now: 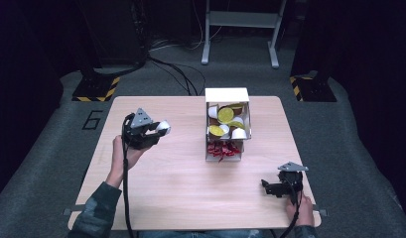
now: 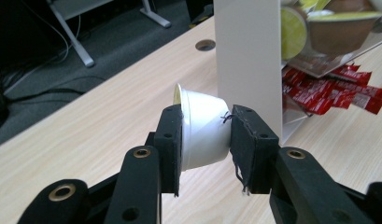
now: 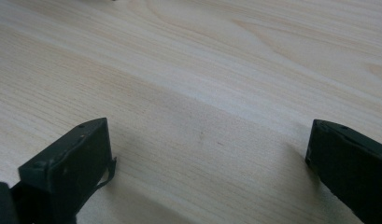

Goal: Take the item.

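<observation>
L tongs [image 2: 205, 135] clamped on white capsule [image 2: 202, 128] just beside white rack [image 2: 247, 60] w/ capsules, red sachets [image 2: 328, 91] below; R tongs [image 3: 207, 158] apart over bare desk [image 3: 202, 70].

Smooth white plastic cup [image 2: 202, 128]; matt pale wood table [image 1: 180, 188].

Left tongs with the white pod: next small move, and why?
Probably lower it to the bare table and let go. The left tongs clamp the white pod by its sides, lying sideways, clear of the white rack of pods. The right tongs rest open over the wood.
</observation>
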Demonstrator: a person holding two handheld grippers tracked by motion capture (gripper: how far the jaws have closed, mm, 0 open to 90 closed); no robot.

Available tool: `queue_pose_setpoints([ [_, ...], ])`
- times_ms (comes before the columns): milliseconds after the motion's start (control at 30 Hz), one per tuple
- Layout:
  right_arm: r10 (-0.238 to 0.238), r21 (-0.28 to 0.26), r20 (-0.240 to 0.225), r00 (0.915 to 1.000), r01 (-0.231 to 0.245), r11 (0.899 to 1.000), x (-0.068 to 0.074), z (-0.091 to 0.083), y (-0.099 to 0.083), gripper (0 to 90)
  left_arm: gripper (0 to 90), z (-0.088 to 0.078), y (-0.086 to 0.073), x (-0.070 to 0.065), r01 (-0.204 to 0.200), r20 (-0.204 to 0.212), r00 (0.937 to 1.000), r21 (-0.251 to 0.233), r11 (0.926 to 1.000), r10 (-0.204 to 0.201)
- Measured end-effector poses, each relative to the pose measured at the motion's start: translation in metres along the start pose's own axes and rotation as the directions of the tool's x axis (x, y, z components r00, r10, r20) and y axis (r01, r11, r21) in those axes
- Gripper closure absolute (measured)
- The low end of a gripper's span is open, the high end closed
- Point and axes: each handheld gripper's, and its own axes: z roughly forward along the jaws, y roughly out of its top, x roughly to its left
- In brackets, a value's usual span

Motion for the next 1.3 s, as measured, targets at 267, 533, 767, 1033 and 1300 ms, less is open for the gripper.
queue_pose_setpoints([
  [267, -0.001, 0.001, -0.002, 1.0, 0.001, 1.0, 0.0, 0.0, 0.0, 0.0, 64.5, 0.013, -0.018, 0.006, 0.033, -0.008, 0.9994, 0.034, 0.9989, -0.032],
  [533, -0.002, 0.001, 0.0, 1.0, 0.002, 1.0, 0.0, 0.0, 0.0, 0.0, 64.4, 0.025, -0.034, 0.011, 0.062, -0.012, 0.998, 0.058, 0.9964, -0.061],
  [767, -0.001, 0.0, -0.001, 1.0, 0.001, 1.0, 0.0, 0.0, 0.0, 0.0, 64.5, 0.04, -0.048, 0.011, 0.088, 0.0, 0.9961, 0.089, 0.9922, -0.088],
  [1033, -0.001, 0.001, -0.001, 1.0, 0.001, 1.0, 0.0, 0.0, 0.0, 0.0, 64.4, 0.058, -0.063, 0.009, 0.117, 0.011, 0.9928, 0.119, 0.9859, -0.119],
  [1300, -0.001, 0.001, -0.001, 1.0, 0.001, 1.0, 0.0, 0.0, 0.0, 0.0, 64.4, 0.071, -0.074, 0.007, 0.117, 0.02, 0.9924, 0.158, 0.9805, -0.121],
])
